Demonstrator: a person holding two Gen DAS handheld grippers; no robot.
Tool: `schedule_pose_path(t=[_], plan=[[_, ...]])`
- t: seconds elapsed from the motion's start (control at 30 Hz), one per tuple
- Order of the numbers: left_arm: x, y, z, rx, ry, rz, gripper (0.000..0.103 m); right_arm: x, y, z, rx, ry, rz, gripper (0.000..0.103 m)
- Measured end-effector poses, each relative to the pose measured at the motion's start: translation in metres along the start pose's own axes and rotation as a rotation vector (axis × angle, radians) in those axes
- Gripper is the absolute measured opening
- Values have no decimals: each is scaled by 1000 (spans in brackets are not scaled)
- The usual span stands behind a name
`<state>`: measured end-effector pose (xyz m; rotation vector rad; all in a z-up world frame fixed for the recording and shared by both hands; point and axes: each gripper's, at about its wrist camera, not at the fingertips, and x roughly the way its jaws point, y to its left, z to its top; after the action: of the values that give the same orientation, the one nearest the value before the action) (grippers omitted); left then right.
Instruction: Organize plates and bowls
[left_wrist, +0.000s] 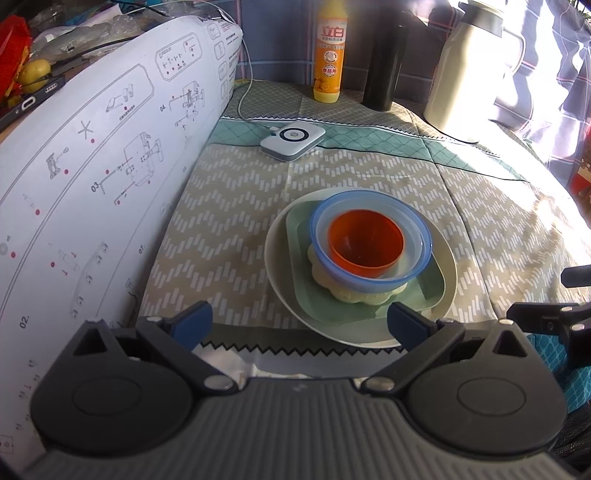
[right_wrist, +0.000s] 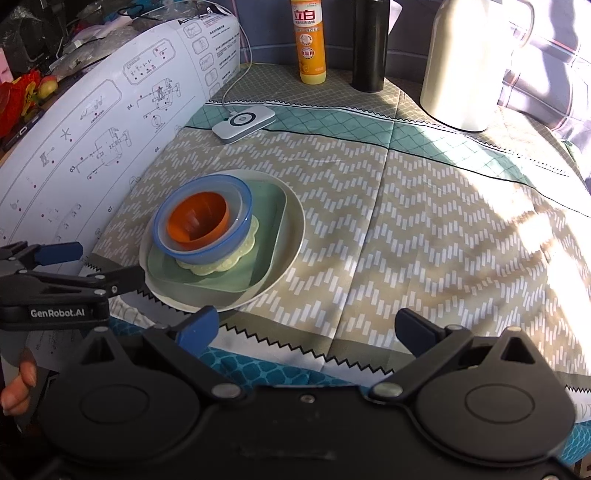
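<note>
Plates (left_wrist: 284, 273), three nested, carry two stacked bowls (left_wrist: 369, 243); left gripper (left_wrist: 299, 319) and right gripper (right_wrist: 306, 325) hover low, jaws spread, empty.

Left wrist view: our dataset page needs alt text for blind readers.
An orange plastic bowl sits nested in a blue-rimmed clear bowl, stacked on a square green plate and round white plate, beyond the open left hand-held gripper.

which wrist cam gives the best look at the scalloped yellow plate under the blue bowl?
Right wrist. There the scalloped yellow plate shows a wide arc of rim beside and below the blue bowl, on the green square plate. In the left wrist view the bowl covers most of it, leaving only the near edge.
</note>
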<state>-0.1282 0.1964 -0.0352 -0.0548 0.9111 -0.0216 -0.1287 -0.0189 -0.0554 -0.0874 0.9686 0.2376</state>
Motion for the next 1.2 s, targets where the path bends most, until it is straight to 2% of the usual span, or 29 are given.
schedule_pose_path(t=[0.77, 1.2], plan=[[14, -10, 4, 31, 41, -6, 103, 9, -7, 2, -11, 27, 8, 103], [15, -12, 4, 46, 25, -7, 103, 15, -8, 3, -21, 24, 4, 103]])
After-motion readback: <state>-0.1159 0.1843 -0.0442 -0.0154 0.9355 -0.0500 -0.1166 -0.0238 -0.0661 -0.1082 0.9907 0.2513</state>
